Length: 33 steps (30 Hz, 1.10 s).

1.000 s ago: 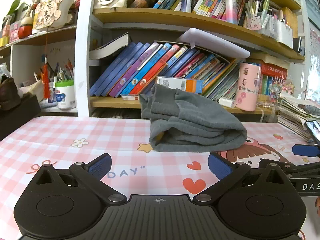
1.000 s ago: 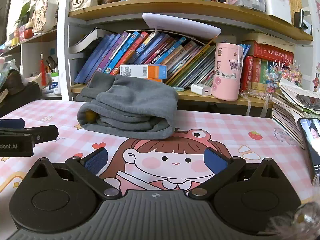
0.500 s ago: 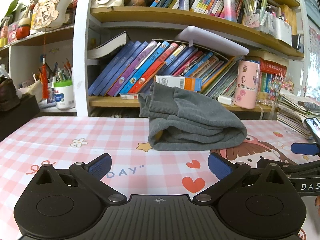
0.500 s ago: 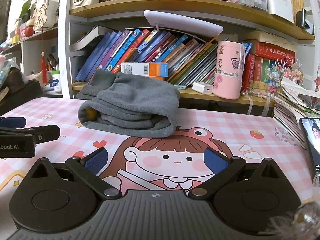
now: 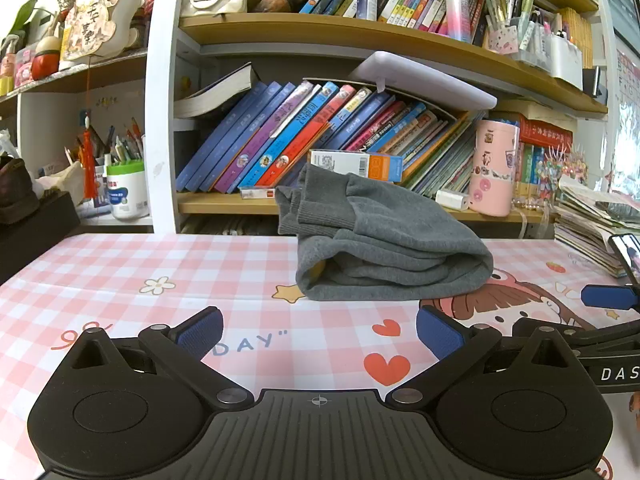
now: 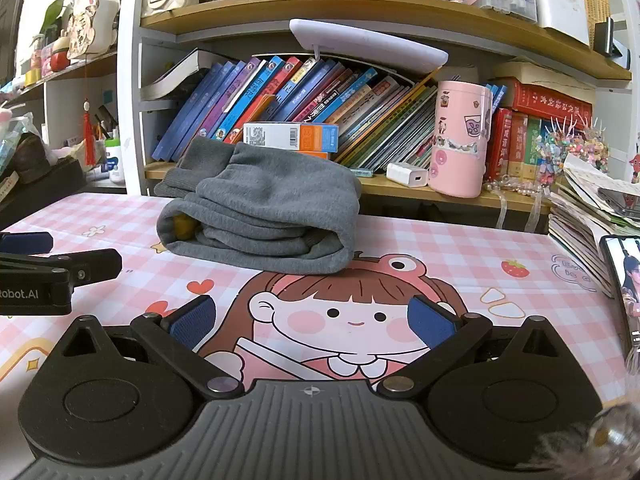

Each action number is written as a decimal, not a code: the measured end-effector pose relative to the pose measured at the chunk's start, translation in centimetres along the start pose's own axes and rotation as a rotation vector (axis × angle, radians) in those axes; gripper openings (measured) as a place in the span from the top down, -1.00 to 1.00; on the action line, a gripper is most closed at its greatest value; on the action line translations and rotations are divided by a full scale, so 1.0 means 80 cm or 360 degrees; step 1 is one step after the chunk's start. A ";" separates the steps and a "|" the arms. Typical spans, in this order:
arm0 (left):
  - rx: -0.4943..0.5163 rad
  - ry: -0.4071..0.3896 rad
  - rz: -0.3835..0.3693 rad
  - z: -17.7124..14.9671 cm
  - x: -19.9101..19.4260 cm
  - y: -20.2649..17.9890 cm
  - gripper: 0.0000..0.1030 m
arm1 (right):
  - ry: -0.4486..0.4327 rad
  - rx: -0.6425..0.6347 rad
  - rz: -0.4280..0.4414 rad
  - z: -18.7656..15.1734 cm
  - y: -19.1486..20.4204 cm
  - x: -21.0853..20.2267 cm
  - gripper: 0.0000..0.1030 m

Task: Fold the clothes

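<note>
A grey knit garment (image 5: 384, 240) lies folded in a thick bundle on the pink checked tablecloth (image 5: 120, 272), ribbed cuffs at its far left end. In the right wrist view the same garment (image 6: 264, 216) sits left of centre, with something yellow showing in its left opening. My left gripper (image 5: 318, 332) is open, low over the cloth, well short of the bundle. My right gripper (image 6: 312, 322) is open too, above the cartoon girl print, with nothing between its blue pads. Each gripper shows at the edge of the other's view.
Behind the table stands a bookshelf (image 5: 360, 36) with leaning books. A pink sticker-covered cup (image 6: 460, 140) and a white charger (image 6: 408, 174) sit on its lower board. A stack of papers (image 6: 588, 216) and a lit phone (image 6: 624, 280) lie at the right.
Both views have tilted up slightly, so the shelf and garment sit a little lower in frame. The garment has not moved and both grippers stay open.
</note>
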<state>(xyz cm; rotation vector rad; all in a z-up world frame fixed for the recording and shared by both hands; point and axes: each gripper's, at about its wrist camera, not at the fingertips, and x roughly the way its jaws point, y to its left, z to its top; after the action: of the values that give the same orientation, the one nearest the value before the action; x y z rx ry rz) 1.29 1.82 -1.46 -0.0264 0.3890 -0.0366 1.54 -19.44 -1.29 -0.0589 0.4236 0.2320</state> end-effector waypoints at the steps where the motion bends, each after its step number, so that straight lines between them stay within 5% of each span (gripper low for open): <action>1: 0.0000 0.0000 0.0000 0.000 0.000 0.000 -1.00 | 0.0000 0.0000 0.0000 0.000 0.000 0.000 -1.00; 33: -0.0003 0.0000 -0.0021 -0.001 0.000 0.000 -1.00 | 0.0015 -0.0004 0.0006 0.000 0.000 0.002 -1.00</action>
<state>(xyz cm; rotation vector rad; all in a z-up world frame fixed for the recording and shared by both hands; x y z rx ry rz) 1.27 1.82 -1.50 -0.0310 0.3889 -0.0493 1.67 -19.41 -1.39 -0.0618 0.4330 0.2358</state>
